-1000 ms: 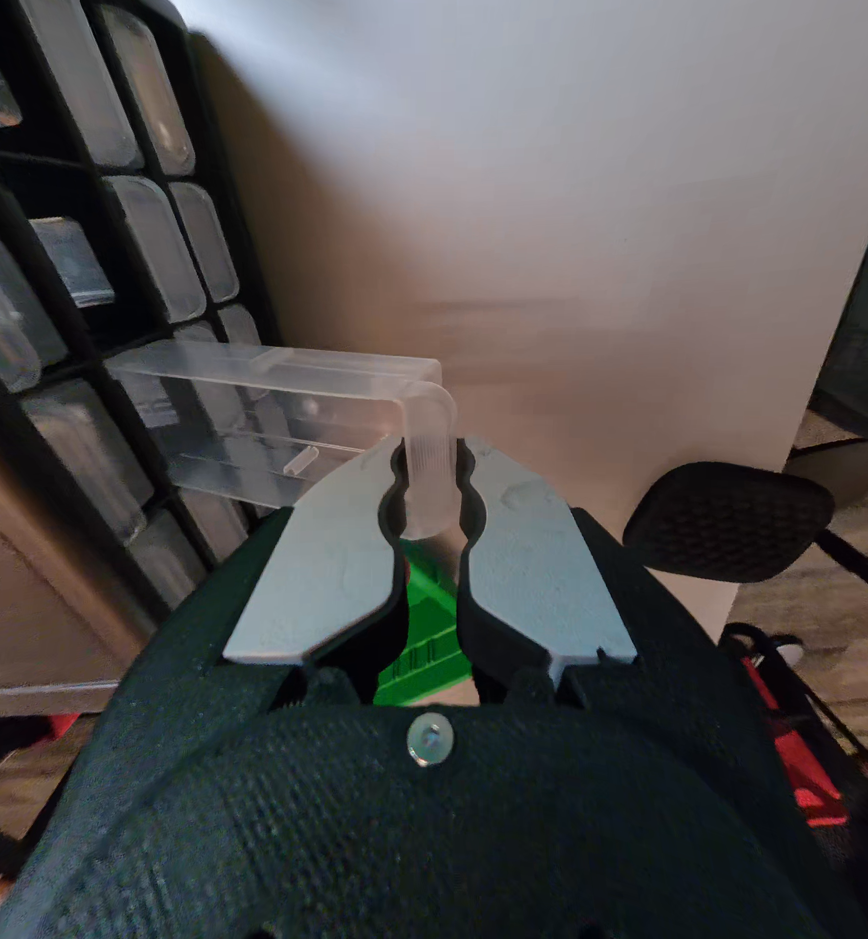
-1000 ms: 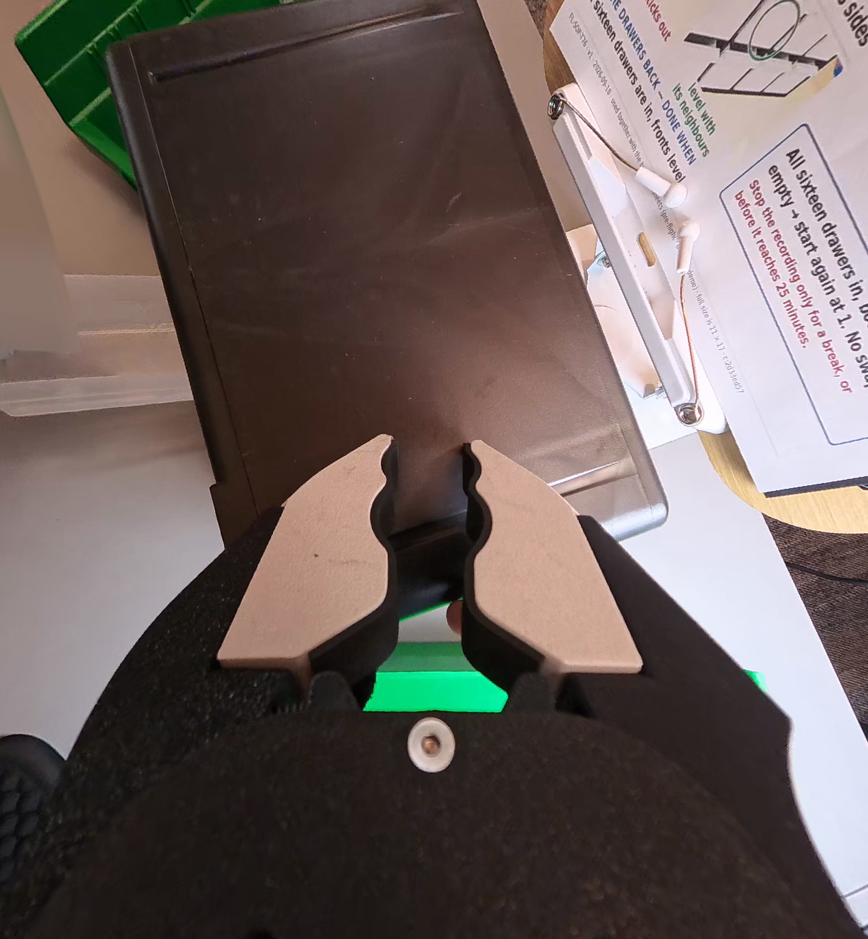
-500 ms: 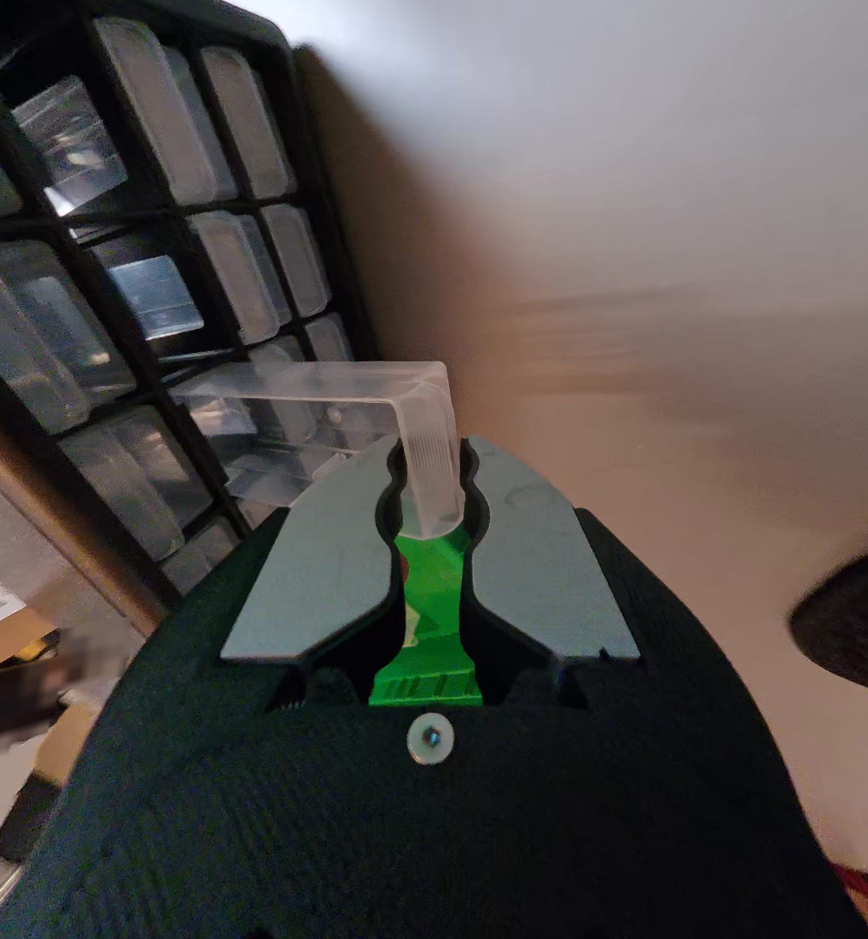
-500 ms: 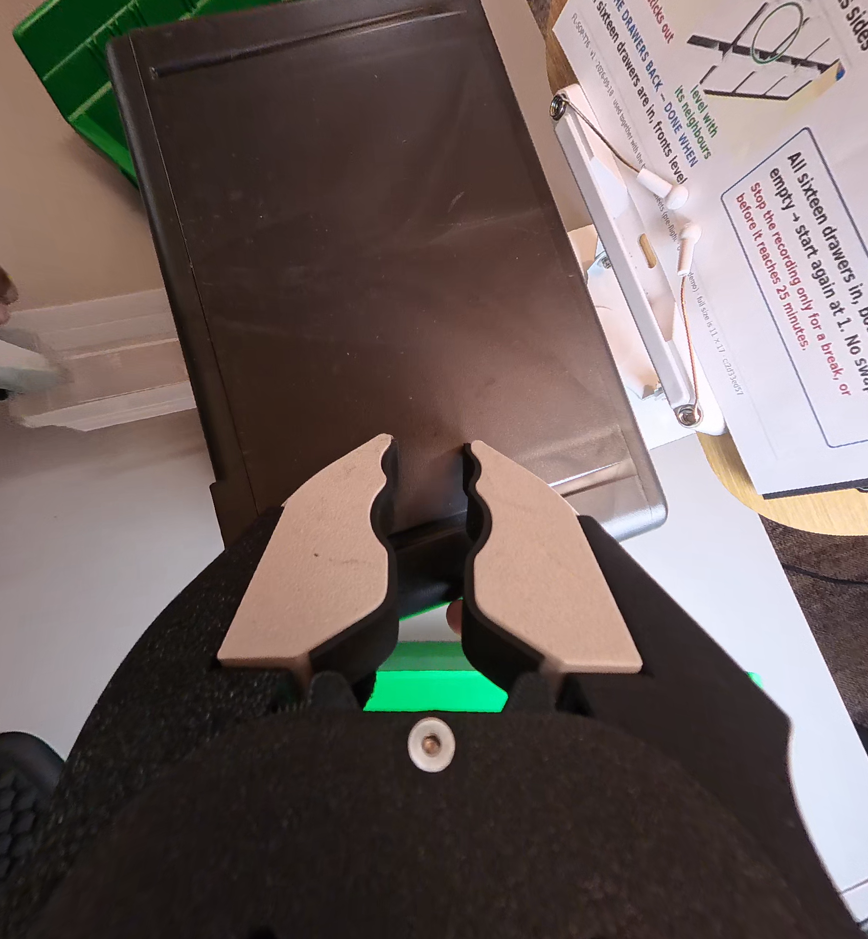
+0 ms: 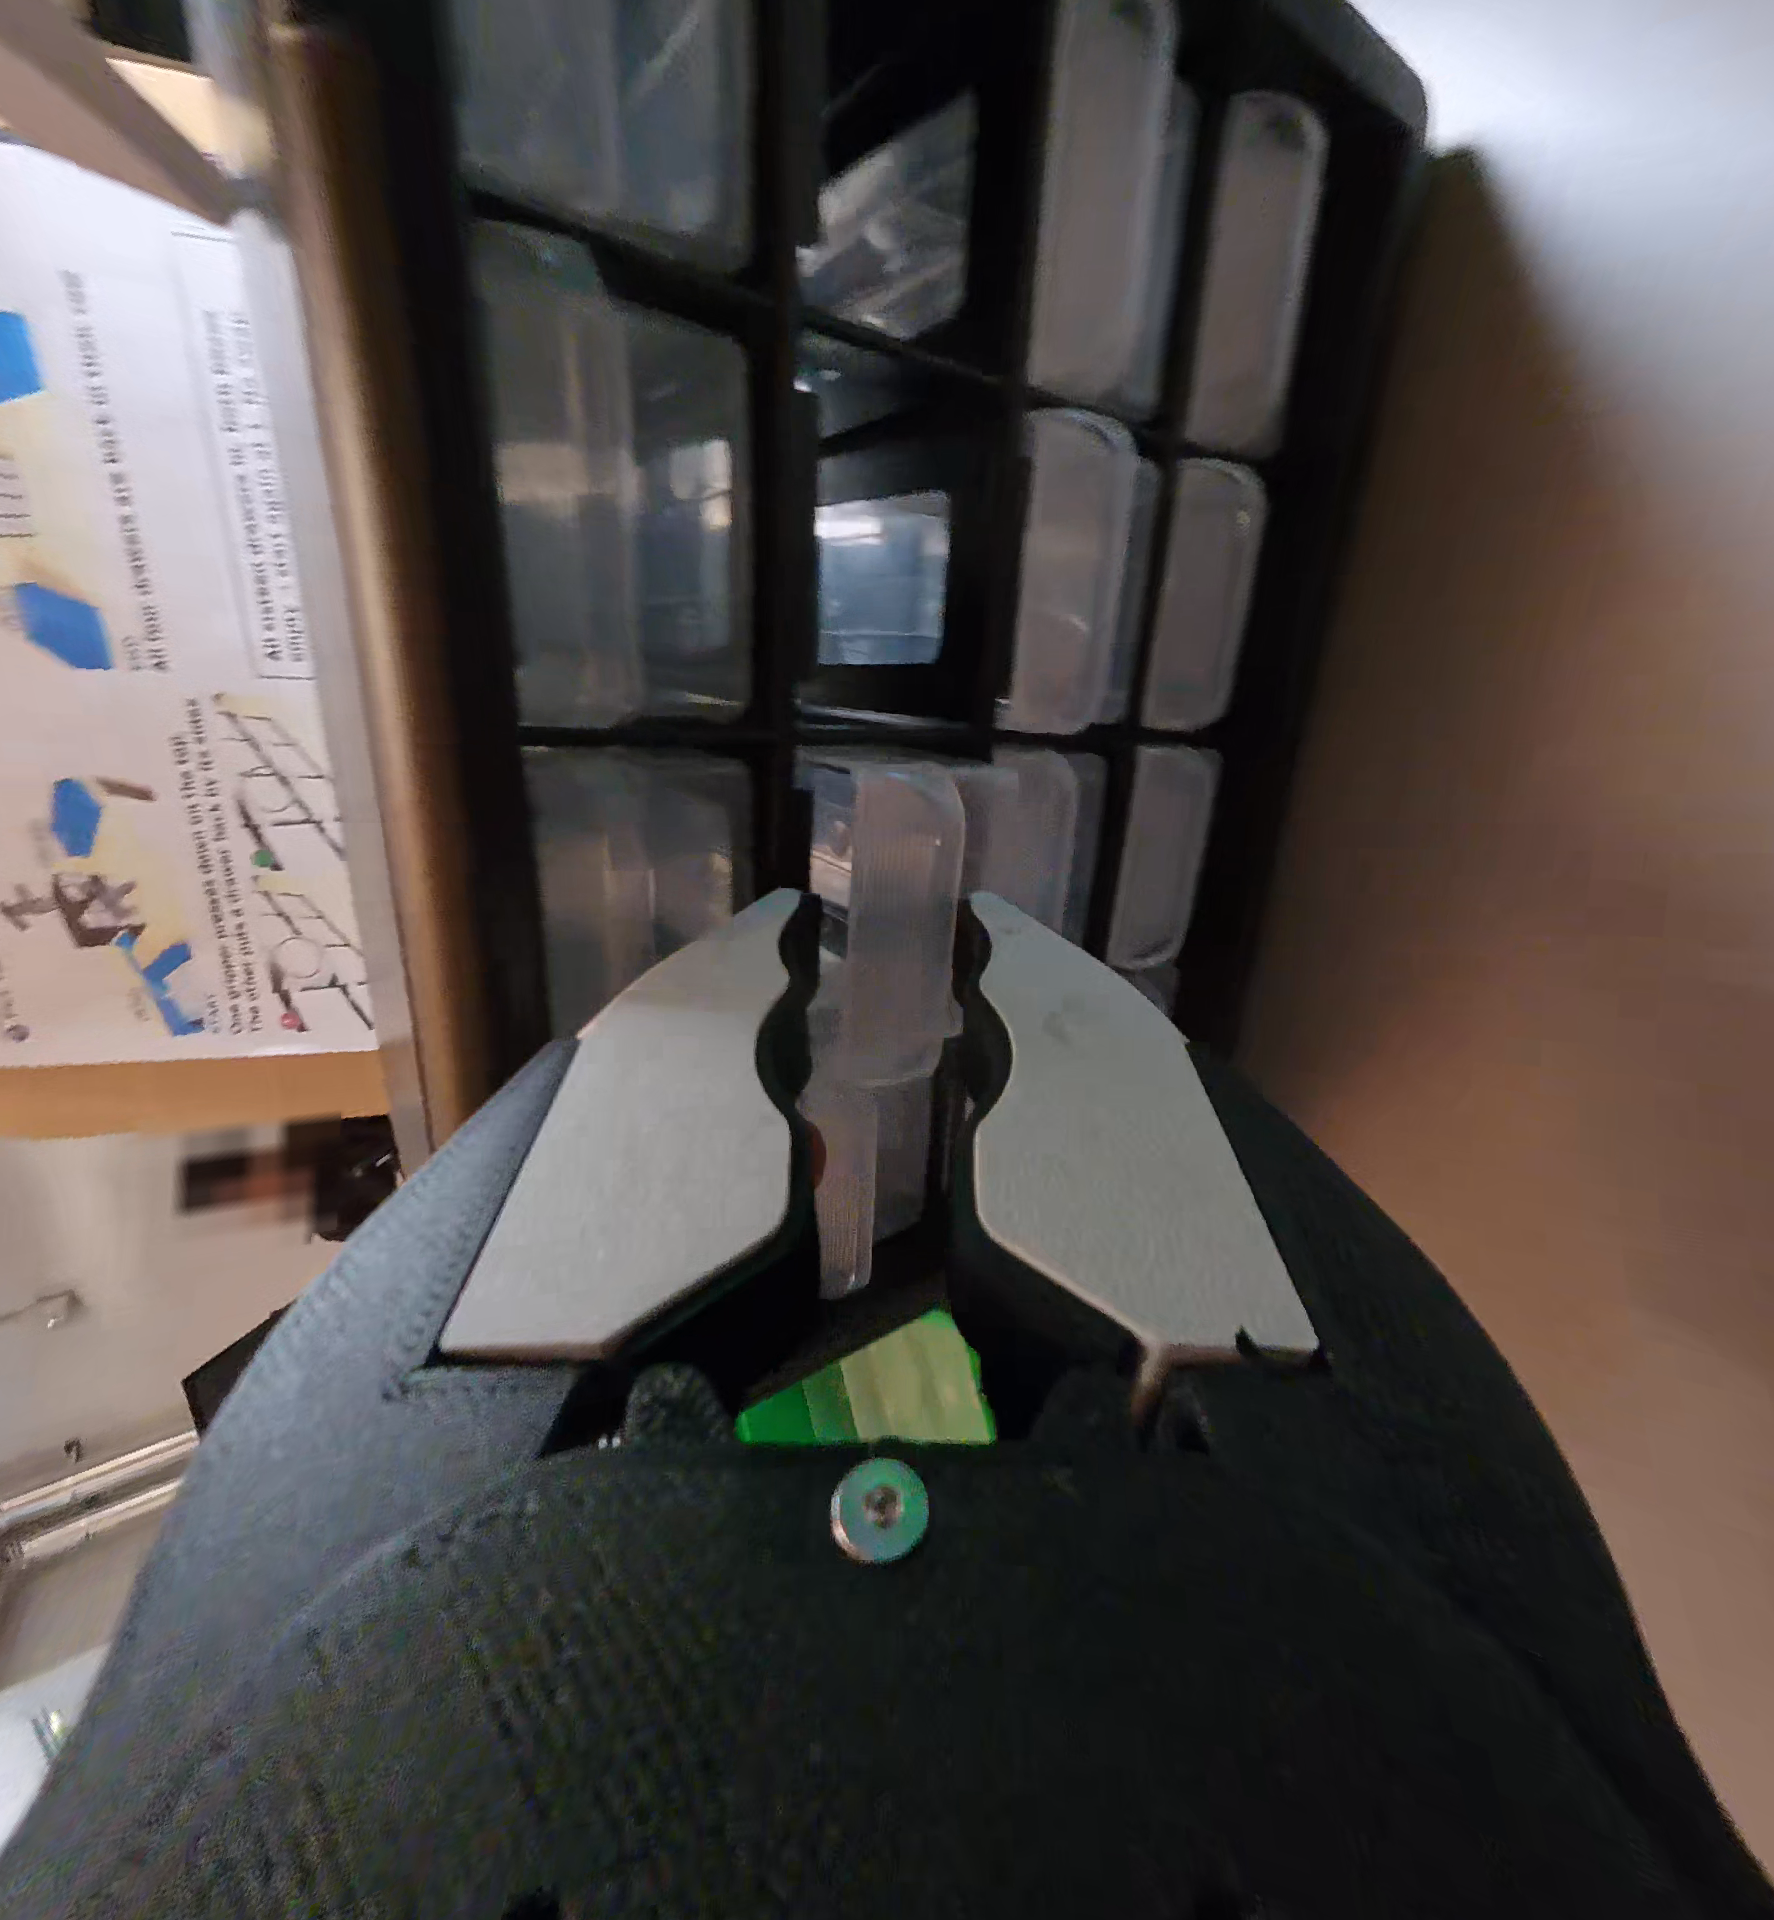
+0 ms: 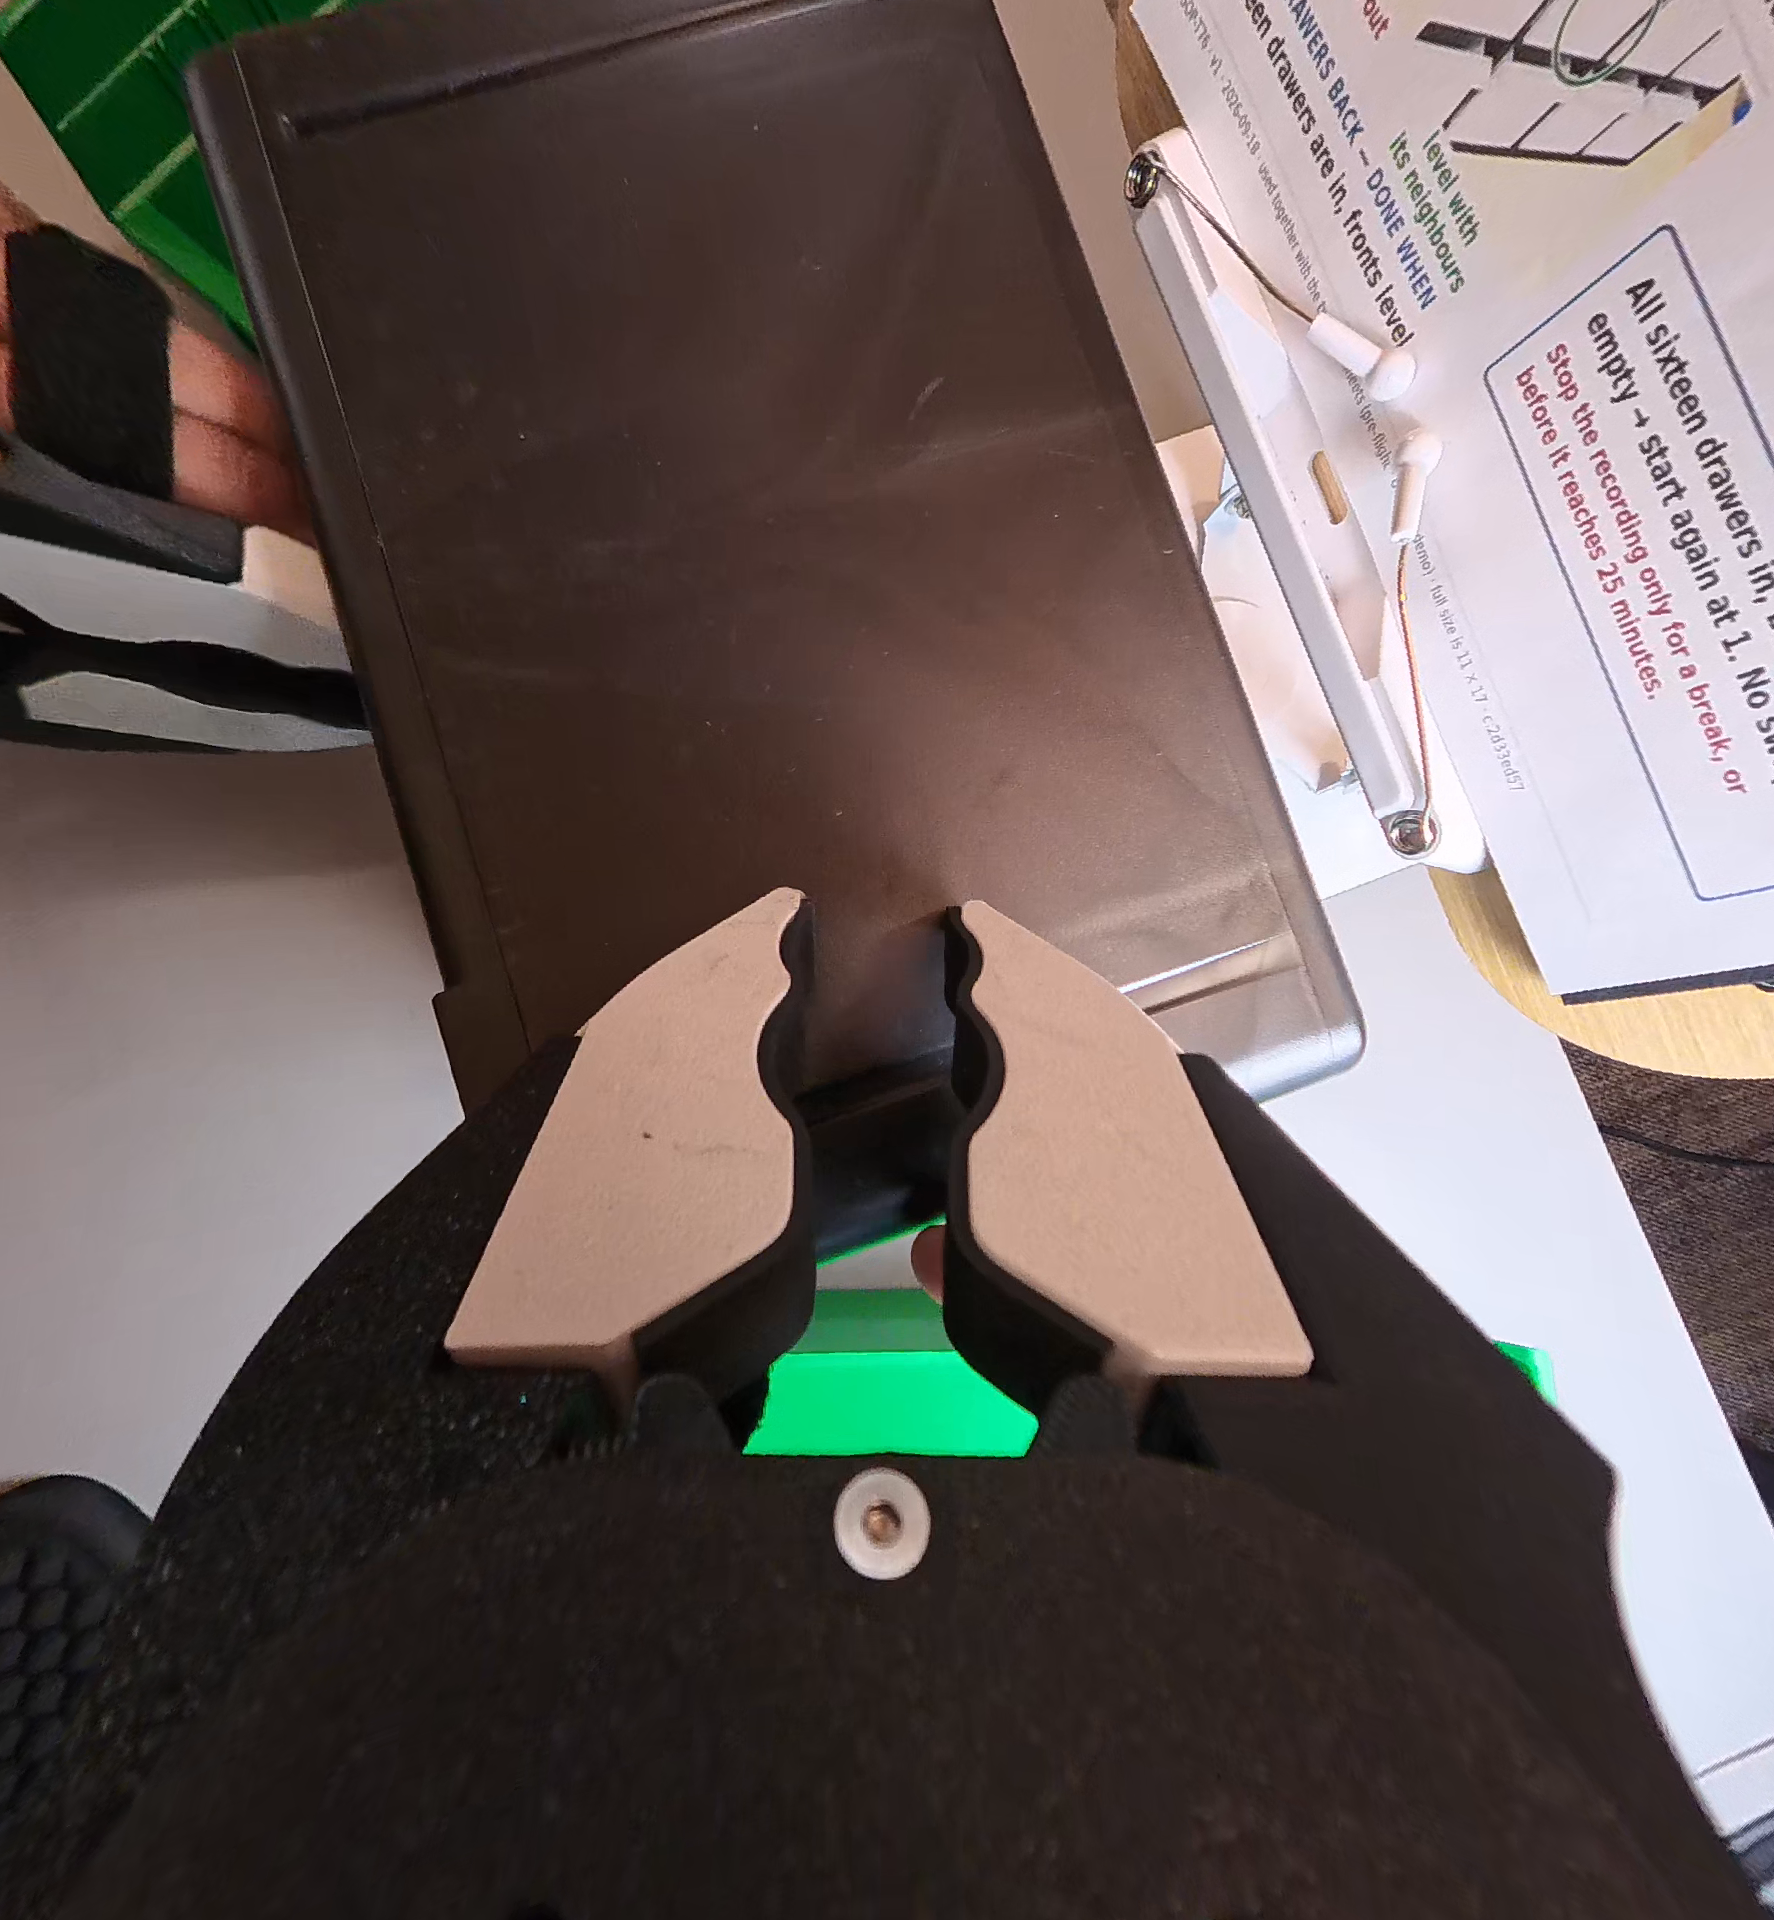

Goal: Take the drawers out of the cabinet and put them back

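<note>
My left gripper point(image 5: 883, 914) is shut on the ribbed handle tab of a clear plastic drawer point(image 5: 898, 935). The drawer points end-on at the black cabinet's point(image 5: 779, 520) front, at a slot in the near row. How far it is in I cannot tell. Several other clear drawers point(image 5: 1091, 571) sit in their slots. My right gripper point(image 6: 878, 914) rests on the cabinet's dark top point(image 6: 737, 520) near its edge. Its jaws are almost together with nothing between them. The left gripper point(image 6: 83, 582) and the hand point(image 6: 228, 416) holding it show at the cabinet's left side in the right wrist view.
A green bin point(image 6: 114, 125) stands behind the cabinet. A printed instruction sheet point(image 6: 1641, 468) lies on a wooden board to the right, with a white clip holder point(image 6: 1278, 520) and earphones beside it. The sheet also shows in the left wrist view point(image 5: 135, 623). A black chair arm point(image 6: 0, 1621) is at the lower left.
My left gripper has swung round with the drawer to face the cabinet front and moved closer, so the drawer now shows end-on. The right gripper has stayed put.
</note>
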`<state>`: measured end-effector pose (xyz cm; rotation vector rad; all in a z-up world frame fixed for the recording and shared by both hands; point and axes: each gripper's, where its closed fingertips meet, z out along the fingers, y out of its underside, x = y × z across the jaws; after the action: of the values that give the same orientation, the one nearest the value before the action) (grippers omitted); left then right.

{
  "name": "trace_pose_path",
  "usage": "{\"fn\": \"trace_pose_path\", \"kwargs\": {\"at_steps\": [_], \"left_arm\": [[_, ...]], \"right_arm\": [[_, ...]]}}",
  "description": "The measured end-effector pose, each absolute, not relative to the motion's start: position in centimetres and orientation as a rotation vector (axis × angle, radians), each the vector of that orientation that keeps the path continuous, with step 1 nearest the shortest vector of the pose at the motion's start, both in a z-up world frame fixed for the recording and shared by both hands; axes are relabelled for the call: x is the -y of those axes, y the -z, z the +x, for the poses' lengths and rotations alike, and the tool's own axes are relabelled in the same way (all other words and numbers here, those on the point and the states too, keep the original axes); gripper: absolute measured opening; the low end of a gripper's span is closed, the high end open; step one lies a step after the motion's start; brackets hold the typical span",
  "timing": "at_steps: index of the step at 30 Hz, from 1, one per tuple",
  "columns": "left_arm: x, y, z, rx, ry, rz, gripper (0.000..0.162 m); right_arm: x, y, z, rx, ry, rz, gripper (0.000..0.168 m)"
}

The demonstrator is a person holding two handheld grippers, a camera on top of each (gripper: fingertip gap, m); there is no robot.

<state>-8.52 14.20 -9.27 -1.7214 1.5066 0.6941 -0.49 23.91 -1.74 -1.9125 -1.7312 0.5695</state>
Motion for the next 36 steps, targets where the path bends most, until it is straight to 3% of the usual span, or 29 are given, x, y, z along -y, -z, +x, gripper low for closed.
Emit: {"fn": "trace_pose_path", "kwargs": {"at_steps": [5, 14, 26, 30, 33, 36], "left_arm": [[-14.2, 8.3, -7.8, -1.246, -0.643, -1.551, 0.032], [-13.7, 9.6, -7.4, -1.08, -0.532, -1.47, 0.003], [-13.6, 10.7, -8.0, -0.988, -0.288, -1.642, 0.004], [-11.6, 6.5, -12.6, -0.923, -0.081, -1.696, 0.007], [-11.9, 4.3, -20.0, -0.908, -0.178, -1.726, 0.008], [-13.2, 5.9, -28.3, -0.989, -0.351, -1.915, 0.015]], "right_arm": [[-23.9, 1.7, -0.5, 1.727, -0.572, -1.912, 0.024], [-23.6, 1.7, -0.5, 1.759, -0.511, -1.929, 0.018], [-23.7, 1.8, -0.5, 1.738, -0.499, -1.964, 0.02], [-23.7, 1.8, -0.5, 1.748, -0.5, -1.96, 0.02], [-23.7, 1.8, -0.5, 1.74, -0.517, -1.95, 0.02], [-23.7, 1.8, -0.5, 1.745, -0.528, -1.945, 0.02]]}}
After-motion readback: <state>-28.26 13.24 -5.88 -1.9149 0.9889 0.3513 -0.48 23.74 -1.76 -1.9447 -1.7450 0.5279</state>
